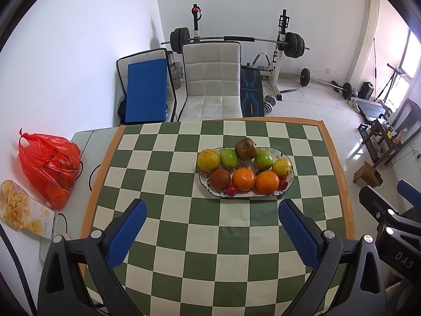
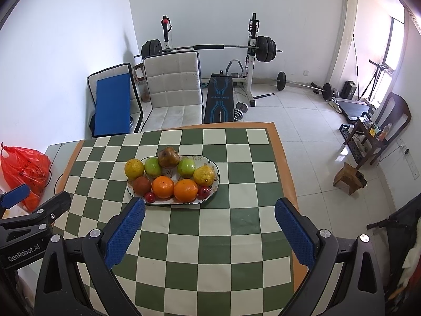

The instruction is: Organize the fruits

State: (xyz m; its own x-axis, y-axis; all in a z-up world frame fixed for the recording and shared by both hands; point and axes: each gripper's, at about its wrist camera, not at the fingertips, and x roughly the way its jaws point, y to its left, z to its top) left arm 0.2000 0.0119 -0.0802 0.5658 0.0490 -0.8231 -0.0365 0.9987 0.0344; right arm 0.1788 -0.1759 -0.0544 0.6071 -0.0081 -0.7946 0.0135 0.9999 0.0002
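Here the oval plate (image 1: 285, 188) holds oranges (image 1: 244, 179), green apples (image 1: 229, 158) and lemons (image 1: 208, 160); both grippers' fingers (image 1: 126, 237) gape wide, empty.

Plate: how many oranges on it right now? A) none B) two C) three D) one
B: two oranges sit side by side in the near row of the plate, between a brown fruit and a small red fruit.
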